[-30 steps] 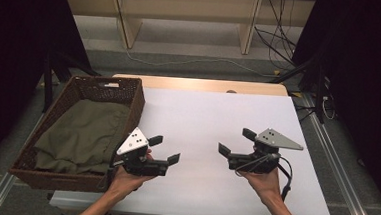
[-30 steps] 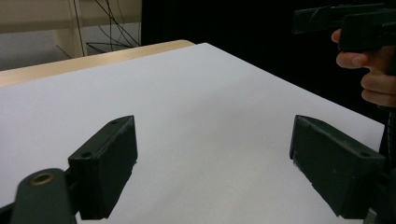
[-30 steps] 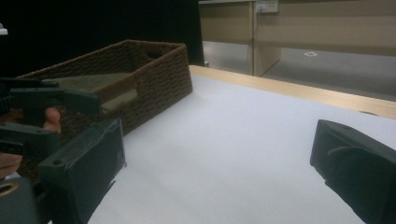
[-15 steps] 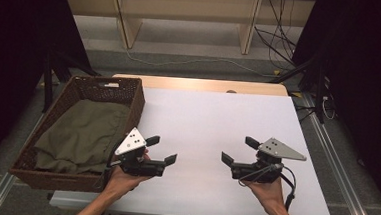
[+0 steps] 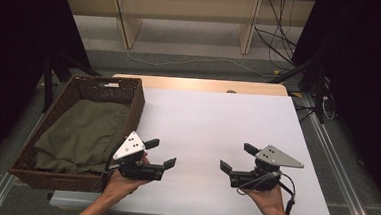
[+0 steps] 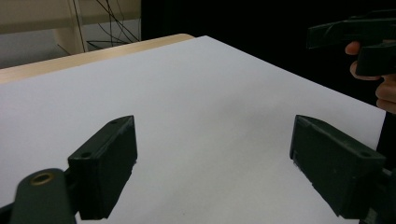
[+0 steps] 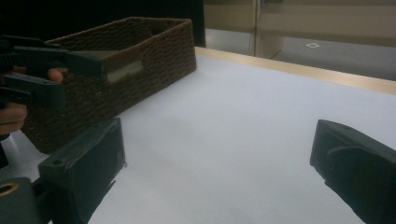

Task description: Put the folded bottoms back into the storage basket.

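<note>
The white table (image 5: 217,124) lies bare. At nine o'clock, a wicker basket (image 5: 129,101) holds an olive cloth (image 5: 81,133), likely awaiting handling. At six, left gripper (image 5: 159,153) and right gripper (image 5: 234,158) face each other, jaws spread, empty, seemingly poised.

Overhead view; two low table-level views

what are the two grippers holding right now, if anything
Nothing. The left gripper and right gripper are both open over the bare white table.

Basket (image 5: 129,91) (cloth (image 5: 81,133) inside) sits at the table's (image 5: 218,119) left edge.
</note>
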A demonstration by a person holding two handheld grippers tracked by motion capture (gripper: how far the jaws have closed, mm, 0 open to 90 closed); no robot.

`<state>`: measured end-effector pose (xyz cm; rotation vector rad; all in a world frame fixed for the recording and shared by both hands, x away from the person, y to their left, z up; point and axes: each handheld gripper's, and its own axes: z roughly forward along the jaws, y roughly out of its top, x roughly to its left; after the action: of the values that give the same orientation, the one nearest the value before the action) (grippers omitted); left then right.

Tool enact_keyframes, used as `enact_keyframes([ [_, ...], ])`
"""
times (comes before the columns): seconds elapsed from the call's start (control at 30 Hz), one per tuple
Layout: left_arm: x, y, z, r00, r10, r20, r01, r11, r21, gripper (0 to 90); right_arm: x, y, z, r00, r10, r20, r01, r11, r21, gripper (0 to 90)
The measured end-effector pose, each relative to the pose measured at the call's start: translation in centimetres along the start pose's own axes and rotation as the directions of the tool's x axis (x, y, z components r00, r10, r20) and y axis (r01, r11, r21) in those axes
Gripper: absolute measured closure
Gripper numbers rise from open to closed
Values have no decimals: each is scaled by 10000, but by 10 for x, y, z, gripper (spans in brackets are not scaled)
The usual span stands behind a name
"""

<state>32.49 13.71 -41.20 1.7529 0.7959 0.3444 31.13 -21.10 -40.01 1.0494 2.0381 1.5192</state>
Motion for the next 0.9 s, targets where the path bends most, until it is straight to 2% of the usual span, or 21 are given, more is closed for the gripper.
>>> enact_keyframes([
  [0.23,-2,-1,2,10000,89,13,-89,9998,165,138,-5,-5,-3,9998,84,198,-88,9998,193,42],
  [0.5,0,0,2,9999,71,-105,-70,10000,41,130,-9,-1,-6,9995,246,171,-245,9997,-89,43],
  [0.7,1,1,1,9999,21,-163,-22,10000,-59,126,-7,-2,-4,9997,212,131,-211,9998,-16,43],
  [0.9,0,1,2,9998,35,-198,-37,10000,-77,125,-8,0,-7,9996,223,154,-220,9995,-213,43],
])
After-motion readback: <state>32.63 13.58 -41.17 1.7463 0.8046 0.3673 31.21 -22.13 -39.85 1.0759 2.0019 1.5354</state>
